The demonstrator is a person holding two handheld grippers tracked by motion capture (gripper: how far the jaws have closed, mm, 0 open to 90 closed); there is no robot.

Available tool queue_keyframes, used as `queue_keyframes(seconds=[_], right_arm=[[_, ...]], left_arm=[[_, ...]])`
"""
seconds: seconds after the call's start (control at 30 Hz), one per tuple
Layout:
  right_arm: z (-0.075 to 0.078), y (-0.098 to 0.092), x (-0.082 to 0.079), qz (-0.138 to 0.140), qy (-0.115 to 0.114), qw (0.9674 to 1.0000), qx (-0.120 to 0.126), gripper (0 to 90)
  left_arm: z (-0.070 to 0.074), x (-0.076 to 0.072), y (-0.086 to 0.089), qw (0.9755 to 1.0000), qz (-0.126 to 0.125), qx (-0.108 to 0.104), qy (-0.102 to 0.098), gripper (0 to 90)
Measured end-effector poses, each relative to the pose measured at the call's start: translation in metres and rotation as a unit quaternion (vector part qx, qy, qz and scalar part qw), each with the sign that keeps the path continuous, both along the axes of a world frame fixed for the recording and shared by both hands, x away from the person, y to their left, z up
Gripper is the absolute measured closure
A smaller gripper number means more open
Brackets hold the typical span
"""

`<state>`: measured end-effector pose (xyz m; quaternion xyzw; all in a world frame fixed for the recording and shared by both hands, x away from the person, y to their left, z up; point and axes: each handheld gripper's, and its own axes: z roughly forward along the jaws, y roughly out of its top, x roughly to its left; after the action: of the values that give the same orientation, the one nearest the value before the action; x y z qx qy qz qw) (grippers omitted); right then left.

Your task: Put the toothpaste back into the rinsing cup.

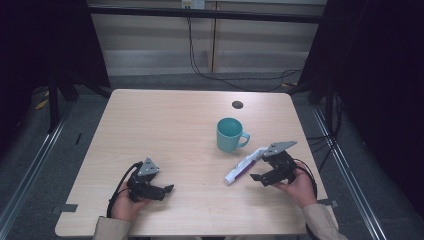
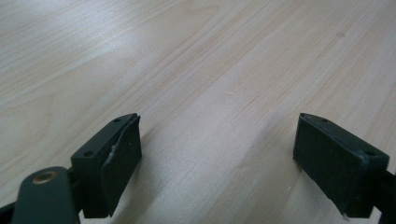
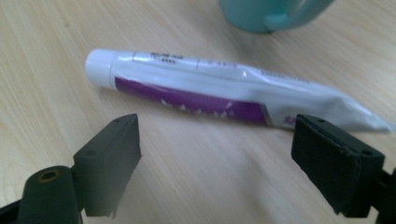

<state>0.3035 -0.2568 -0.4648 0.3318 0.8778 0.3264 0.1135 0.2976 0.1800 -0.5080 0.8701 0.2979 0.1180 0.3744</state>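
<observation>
A white and purple tube [image 1: 244, 167] with a white cap lies flat on the wooden table [image 1: 165, 125], its cap toward the near left. A teal mug [image 1: 230, 134] stands upright just beyond it, handle to the right. My right gripper [image 1: 258, 179] hovers close beside the tube, jaws wide open; in the right gripper view the tube [image 3: 219, 93] lies just past the jaws, not between them, with the mug [image 3: 271, 14] at the top edge. My left gripper [image 1: 169, 189] rests low near the front left, open, with bare wood between its jaws [image 2: 217, 154].
A small dark round hole [image 1: 237, 105] sits in the tabletop behind the mug. Dark frame posts stand at both sides and cables hang along the back wall. The table's front edge is close under both hands.
</observation>
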Motion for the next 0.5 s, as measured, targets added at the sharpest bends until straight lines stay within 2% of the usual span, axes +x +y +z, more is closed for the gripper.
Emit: queue_keyframes(seconds=[0.17, 0.2, 0.33, 0.43, 0.5], right_arm=[[0.001, 0.014, 0.012, 0.024, 0.003, 0.9996, -0.011, 15.4], [0.001, 0.016, 0.014, 0.025, 0.003, 0.9995, -0.021, 15.3], [0.003, 0.021, 0.021, 0.032, 0.0, 0.9993, -0.017, 15.4], [0.002, 0.022, 0.029, 0.029, 0.007, 0.9995, -0.013, 15.4], [0.002, 0.023, 0.032, 0.031, 0.001, 0.9994, -0.017, 15.4]], left_arm=[[0.0, -0.001, 0.001, 1.0, 0.0, 0.001, -0.001, 15.2], [0.0, -0.001, 0.001, 1.0, 0.0, 0.0, 0.0, 15.2], [0.0, -0.002, 0.002, 1.0, 0.0, 0.001, 0.0, 15.3], [0.0, -0.002, 0.002, 1.0, 0.0, 0.001, 0.0, 15.3], [0.0, -0.002, 0.002, 1.0, 0.0, 0.001, 0.0, 15.3]])
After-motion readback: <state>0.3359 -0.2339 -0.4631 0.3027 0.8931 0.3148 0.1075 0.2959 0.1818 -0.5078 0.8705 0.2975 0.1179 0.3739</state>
